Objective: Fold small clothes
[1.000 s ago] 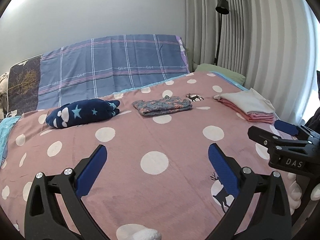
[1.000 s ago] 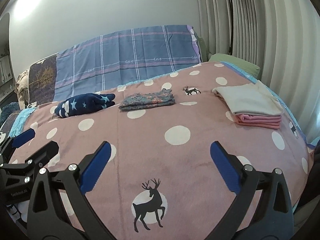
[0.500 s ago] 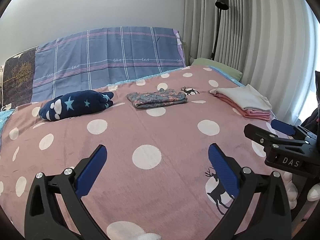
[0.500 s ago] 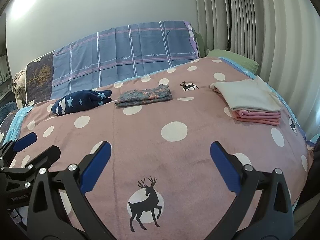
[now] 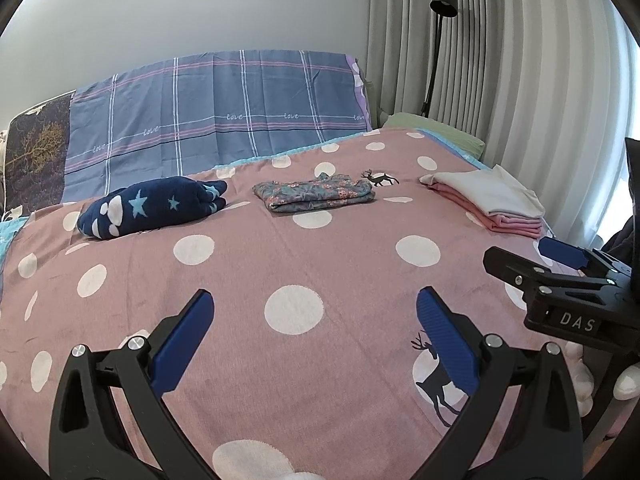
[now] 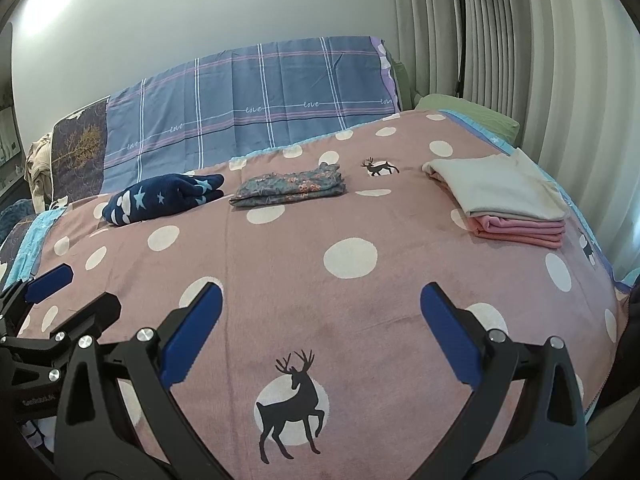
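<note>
Left wrist view: my left gripper (image 5: pixel 314 316) and right gripper (image 6: pixel 320 308) both gape wide, empty, over the blanket (image 5: pixel 248 280). Navy star garment (image 5: pixel 154 206) lies far left, bundled; I judge it soft, light; pinch an outer edge.

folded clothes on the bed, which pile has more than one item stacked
The stack at the right edge: a white garment lies on folded pink ones. The navy star piece and floral piece lie singly.
</note>
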